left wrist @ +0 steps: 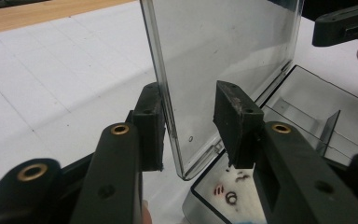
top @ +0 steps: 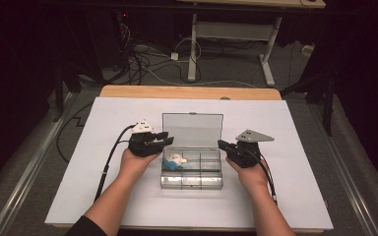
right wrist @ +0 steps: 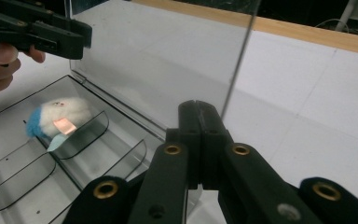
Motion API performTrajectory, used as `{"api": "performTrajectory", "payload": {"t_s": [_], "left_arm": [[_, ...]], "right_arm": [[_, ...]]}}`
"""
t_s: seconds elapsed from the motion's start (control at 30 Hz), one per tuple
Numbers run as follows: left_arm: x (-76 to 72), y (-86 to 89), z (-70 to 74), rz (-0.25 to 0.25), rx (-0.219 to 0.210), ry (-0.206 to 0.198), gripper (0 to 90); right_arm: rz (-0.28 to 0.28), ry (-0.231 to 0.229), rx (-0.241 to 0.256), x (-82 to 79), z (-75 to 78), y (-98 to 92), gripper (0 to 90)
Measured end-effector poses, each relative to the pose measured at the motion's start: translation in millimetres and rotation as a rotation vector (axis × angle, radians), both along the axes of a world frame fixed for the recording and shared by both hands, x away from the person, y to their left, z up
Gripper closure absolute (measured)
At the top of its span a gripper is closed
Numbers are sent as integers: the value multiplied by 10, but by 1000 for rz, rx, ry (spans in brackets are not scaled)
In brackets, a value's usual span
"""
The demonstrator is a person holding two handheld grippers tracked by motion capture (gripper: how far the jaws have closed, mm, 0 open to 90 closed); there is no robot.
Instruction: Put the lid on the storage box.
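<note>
One clear plastic box (top: 192, 172) on the white surface (top: 103, 187), lid (top: 193, 129) standing upright off the rear hinge, long axis running from one claw across to the other. Straddled at its near end edge by the left claw (left wrist: 191, 126): jaws parted, one pad on each face of the lid, outer pad close against the pane, inner pad a gap away, nothing gripped yet. Just beyond and below that claw, the open compartments, a white and blue fluffy toy (top: 174, 160) lying in the end cell closest to it. At the opposite end of the box, the right claw (right wrist: 199, 140): jaws pressed together, empty, tips near the lid's other edge, touching or not impossible to tell. Likely next: a pinch on the lid by the left claw, already in place and the nearer of the two, then a swing about the hinge along the box's length.
</note>
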State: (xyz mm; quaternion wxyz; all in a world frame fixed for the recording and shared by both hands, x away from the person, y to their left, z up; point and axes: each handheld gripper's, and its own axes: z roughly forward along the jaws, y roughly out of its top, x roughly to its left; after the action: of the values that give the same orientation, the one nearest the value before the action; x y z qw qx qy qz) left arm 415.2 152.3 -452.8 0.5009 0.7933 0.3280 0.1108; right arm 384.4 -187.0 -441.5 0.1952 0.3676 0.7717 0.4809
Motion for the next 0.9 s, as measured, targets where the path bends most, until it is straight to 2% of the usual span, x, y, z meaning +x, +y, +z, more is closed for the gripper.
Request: {"api": "performTrajectory", "payload": {"t_s": [0.5, 0.7, 0.9], "left_arm": [[-195, 13, 62, -31, -1, -49, 619], [-251, 44, 56, -20, 5, -44, 617], [-333, 137, 1, -5, 12, -10, 616]], "right_arm": [[6, -12, -12, -70, 25, 56, 900], [7, -20, -22, -115, 14, 74, 900], [9, -19, -27, -162, -3, 71, 900]]}}
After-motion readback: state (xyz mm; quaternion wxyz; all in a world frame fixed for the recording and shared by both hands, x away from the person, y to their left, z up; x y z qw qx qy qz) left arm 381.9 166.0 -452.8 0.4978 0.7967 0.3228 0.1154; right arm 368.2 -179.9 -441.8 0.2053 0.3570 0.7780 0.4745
